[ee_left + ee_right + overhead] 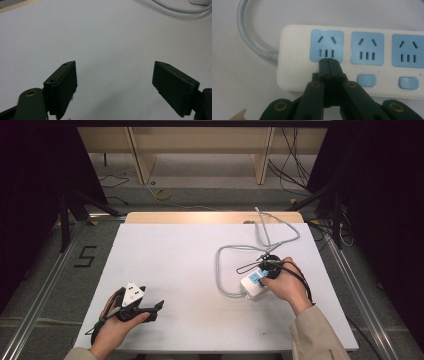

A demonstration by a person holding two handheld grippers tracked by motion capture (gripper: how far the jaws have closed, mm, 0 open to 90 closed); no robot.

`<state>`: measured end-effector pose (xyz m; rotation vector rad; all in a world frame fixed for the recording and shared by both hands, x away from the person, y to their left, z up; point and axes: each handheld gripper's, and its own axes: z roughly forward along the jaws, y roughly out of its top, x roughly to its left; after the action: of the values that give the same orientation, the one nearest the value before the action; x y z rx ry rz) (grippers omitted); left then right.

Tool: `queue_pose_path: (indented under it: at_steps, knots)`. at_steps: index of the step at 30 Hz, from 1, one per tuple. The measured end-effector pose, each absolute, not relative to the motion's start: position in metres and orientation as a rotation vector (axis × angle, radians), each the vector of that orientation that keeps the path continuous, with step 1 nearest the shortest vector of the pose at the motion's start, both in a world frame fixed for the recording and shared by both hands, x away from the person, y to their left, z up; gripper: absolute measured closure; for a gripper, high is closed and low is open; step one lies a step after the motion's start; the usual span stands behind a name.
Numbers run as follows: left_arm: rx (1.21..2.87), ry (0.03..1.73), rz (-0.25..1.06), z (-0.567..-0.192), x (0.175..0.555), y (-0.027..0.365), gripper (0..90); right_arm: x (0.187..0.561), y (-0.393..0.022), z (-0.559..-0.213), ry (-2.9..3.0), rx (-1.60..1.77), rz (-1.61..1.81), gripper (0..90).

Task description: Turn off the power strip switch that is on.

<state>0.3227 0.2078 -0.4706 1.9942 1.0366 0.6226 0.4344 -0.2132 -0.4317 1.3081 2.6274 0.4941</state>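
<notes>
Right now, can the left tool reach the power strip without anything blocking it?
Probably yes: only bare table lies between the open left tool and the power strip, though the right tool sits over it.

The high view looks from above the person's side, forward and down on the whole white bench (200,270), with floor and shelves far behind it. The left gripper view rides low on the left hand-held gripper (113,85) and looks flat across the bench top, very near it. The right gripper view sits right above the white power strip (352,57) and looks down on it (really close). All three see the strip's grey cable (180,10).
</notes>
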Motion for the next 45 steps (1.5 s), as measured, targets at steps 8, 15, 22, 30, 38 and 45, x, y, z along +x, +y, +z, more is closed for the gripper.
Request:
queue_pose_path:
  at_steps: [8,15,22,30,38,45]
  knots:
    - [1.994,1.035,0.625,-0.4706,0.3226,0.2075,20.0,0.4339,-0.2128,-0.4327,2.625,1.313,0.483,90.0]
    - [2.0,1.033,0.625,-0.4705,0.3225,0.2076,20.0,0.4335,-0.2126,-0.4328,2.622,1.303,0.483,90.0]
    - [2.002,1.032,0.625,-0.4705,0.3226,0.2074,20.0,0.4329,-0.212,-0.4329,2.618,1.295,0.479,90.0]
    - [2.004,1.031,0.625,-0.4705,0.3226,0.2075,20.0,0.4328,-0.2118,-0.4329,2.618,1.29,0.48,90.0]
    - [2.006,1.029,0.624,-0.4706,0.3229,0.2075,20.0,0.4332,-0.213,-0.433,2.618,1.306,0.494,90.0]
    - [2.007,1.029,0.623,-0.4707,0.3229,0.2075,20.0,0.4331,-0.2134,-0.4331,2.618,1.311,0.506,90.0]
